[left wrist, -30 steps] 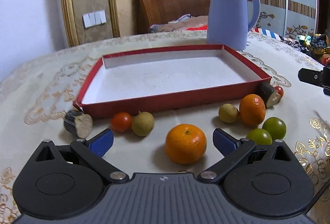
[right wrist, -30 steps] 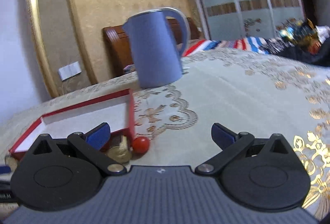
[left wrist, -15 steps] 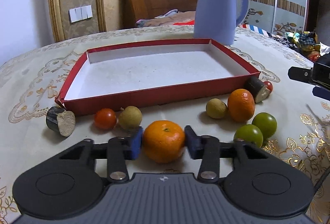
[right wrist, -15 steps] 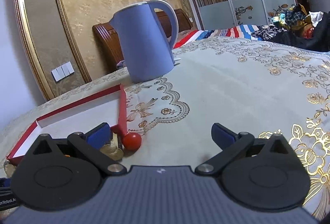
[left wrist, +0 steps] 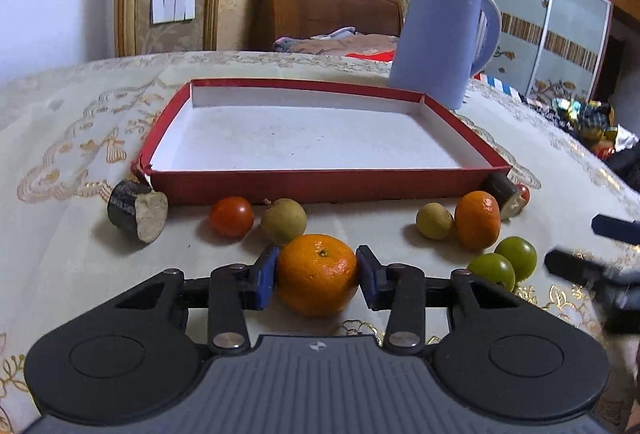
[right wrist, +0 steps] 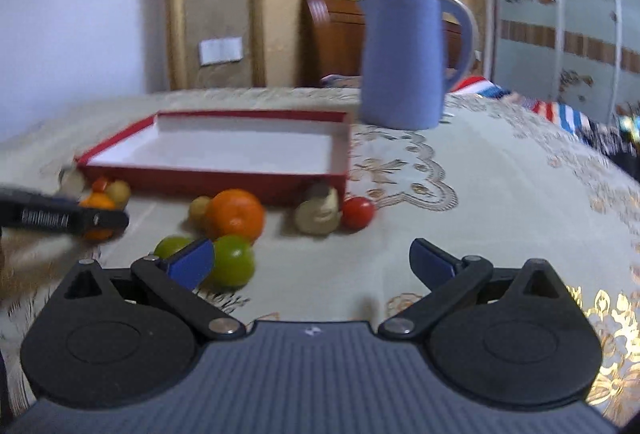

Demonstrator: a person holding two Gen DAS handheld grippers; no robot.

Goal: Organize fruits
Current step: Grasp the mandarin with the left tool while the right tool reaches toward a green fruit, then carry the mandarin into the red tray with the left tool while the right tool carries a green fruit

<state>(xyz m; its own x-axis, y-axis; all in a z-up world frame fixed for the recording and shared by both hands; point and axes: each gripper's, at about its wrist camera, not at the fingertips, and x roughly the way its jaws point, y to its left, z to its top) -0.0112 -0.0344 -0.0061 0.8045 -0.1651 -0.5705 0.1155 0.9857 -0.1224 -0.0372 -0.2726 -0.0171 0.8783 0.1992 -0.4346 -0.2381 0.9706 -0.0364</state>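
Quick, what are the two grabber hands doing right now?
Left gripper: fingers closed on the orange, which sits on the table.
Right gripper: fingers wide open, holding nothing.

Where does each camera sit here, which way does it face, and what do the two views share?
Left wrist: on the left gripper, looking along its fingers over the clamped orange toward the red tray.
Right wrist: on the open right gripper, facing the tray from its right end; the left gripper shows at the left edge.
Shared: tray, blue kettle, green fruits, second orange.
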